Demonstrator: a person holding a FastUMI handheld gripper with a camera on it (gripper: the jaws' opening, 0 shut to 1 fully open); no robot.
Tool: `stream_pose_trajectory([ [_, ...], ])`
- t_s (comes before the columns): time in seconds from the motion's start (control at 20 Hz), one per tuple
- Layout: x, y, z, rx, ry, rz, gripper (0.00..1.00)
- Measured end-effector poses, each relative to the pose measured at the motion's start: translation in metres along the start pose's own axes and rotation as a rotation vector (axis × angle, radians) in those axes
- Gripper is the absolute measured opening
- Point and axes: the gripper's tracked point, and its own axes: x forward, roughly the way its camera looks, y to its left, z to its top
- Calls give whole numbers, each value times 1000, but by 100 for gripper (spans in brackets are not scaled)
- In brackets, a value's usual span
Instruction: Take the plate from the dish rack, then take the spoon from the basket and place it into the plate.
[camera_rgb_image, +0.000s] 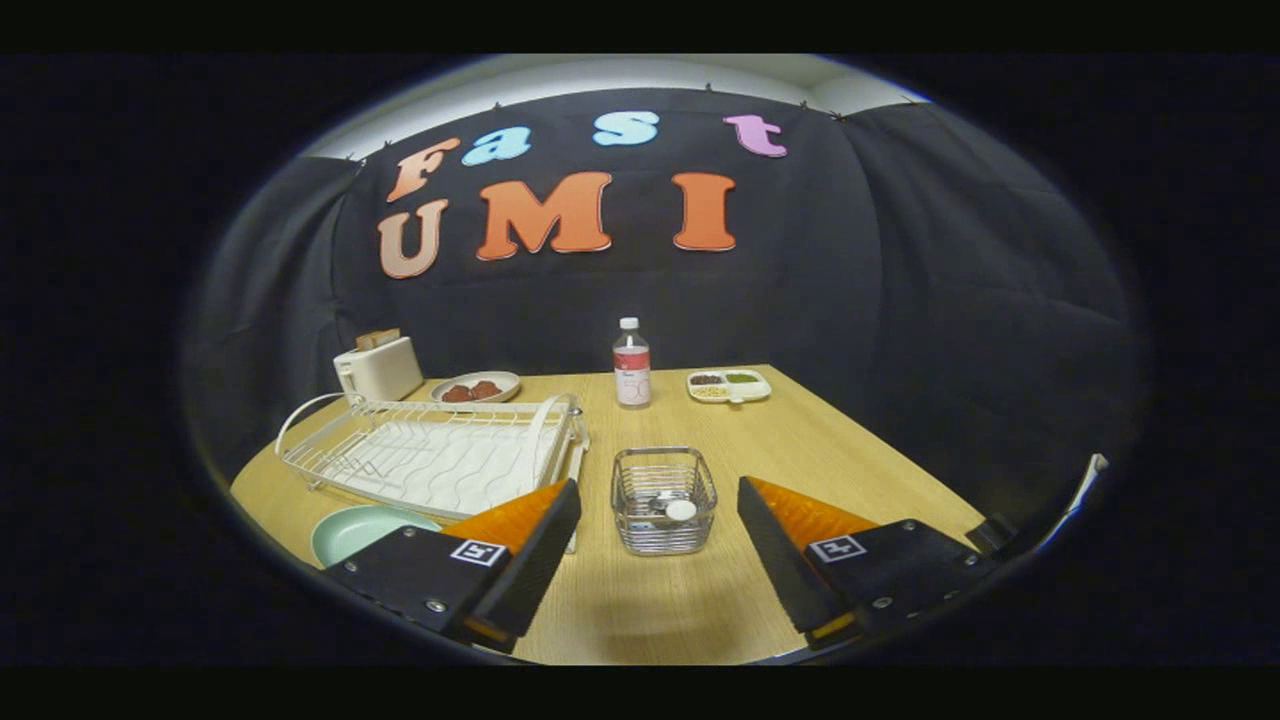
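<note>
A wire basket (664, 499) is seen on the table (850, 450), just ahead of the gripper (660, 520), whose fingers are spread wide. A dish rack (430, 455) is set left of it, a plate (360, 530) before the rack, a bottle (631, 363) behind.

One fisheye view riding the gripper (659, 510) — looks forward and slightly down over the desk (860, 450) toward the back wall, fingers (540, 540) spread, basket (663, 497) near.
</note>
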Motion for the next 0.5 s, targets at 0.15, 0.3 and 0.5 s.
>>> stream_pose_trajectory([
  [0.15,11,1,-9,-6,24,37,78],
  [0.3,24,-2,-16,22,44,39,54],
  [0.5,34,-8,-17,25,43,14,19],
])
